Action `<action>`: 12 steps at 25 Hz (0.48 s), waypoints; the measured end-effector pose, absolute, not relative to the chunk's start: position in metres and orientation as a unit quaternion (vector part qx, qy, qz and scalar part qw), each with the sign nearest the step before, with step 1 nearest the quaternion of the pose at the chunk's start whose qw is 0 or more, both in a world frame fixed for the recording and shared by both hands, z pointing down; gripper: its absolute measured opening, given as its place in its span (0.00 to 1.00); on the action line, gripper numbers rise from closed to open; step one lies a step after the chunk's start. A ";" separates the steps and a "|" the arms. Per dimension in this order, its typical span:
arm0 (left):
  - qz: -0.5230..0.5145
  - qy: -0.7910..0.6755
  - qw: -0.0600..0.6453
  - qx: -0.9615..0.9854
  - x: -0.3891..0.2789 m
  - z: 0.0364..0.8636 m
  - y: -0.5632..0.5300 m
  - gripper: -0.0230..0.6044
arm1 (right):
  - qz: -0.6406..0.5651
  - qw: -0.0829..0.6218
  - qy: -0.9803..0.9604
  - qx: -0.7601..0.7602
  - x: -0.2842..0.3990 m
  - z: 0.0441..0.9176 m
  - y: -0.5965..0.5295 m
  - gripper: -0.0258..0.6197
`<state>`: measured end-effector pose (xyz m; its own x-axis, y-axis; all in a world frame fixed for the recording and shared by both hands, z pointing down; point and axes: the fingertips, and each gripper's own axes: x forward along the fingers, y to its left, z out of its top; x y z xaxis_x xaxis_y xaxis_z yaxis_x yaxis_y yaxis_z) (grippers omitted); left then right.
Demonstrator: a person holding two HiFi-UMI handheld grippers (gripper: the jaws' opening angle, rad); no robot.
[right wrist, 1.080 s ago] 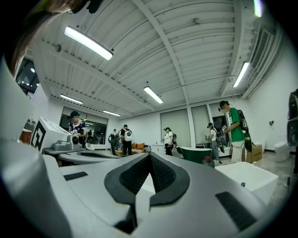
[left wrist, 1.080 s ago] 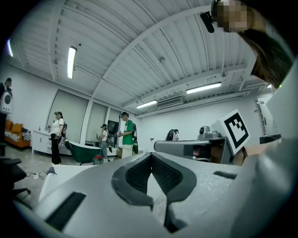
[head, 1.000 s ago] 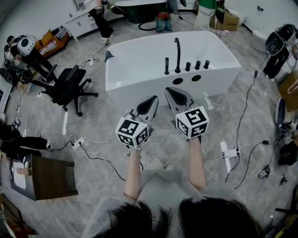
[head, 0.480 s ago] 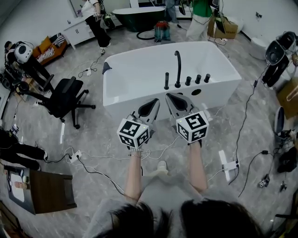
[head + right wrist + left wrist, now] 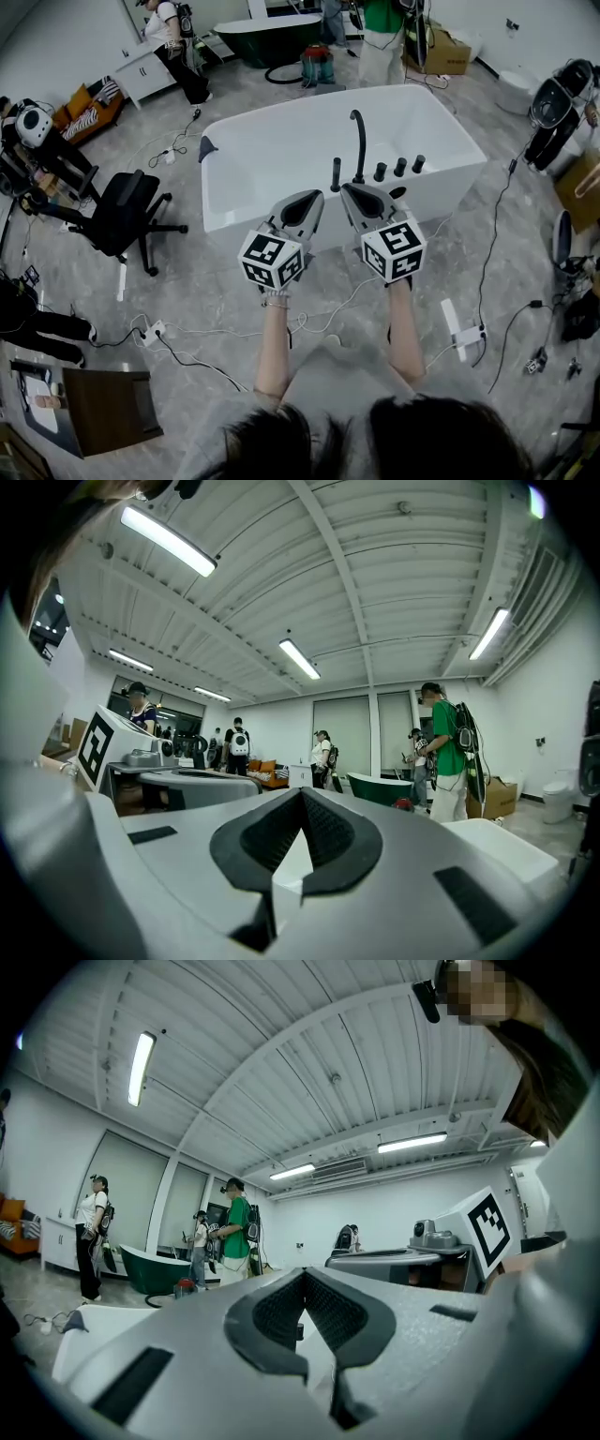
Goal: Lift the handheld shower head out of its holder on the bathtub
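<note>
Approach step: left hand-held gripper (image 5: 309,202) and right hand-held gripper (image 5: 352,194) are hovering closed, empty, at the bathtub (image 5: 230,220)'s near rim; next probably needs jaws opening around the shower head (image 5: 336,174).

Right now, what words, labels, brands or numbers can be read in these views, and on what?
None can be read.
The left marker cube and right marker cube bear only black-and-white square patterns, no letters.
Any print on the cardboard box is too small to tell.
</note>
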<state>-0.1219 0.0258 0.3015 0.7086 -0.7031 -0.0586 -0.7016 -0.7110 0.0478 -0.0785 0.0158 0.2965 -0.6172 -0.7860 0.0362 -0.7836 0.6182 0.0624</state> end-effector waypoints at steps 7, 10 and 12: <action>-0.038 -0.379 0.032 0.924 -0.126 0.313 0.004 0.04 | -0.007 0.039 -0.895 0.445 -0.079 0.307 -0.007 0.04; -0.035 -0.379 0.039 0.924 -0.125 0.318 -0.003 0.04 | 0.002 0.042 -0.892 0.450 -0.075 0.313 -0.018 0.04; -0.033 -0.381 0.045 0.923 -0.124 0.325 -0.011 0.04 | 0.007 0.043 -0.891 0.452 -0.071 0.317 -0.028 0.04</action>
<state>-0.1238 -0.0107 0.3245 0.7071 -0.7066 -0.0271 -0.7007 -0.7054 0.1074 -0.0708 -0.0276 0.3169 -0.5884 -0.8043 0.0829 -0.8055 0.5920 0.0266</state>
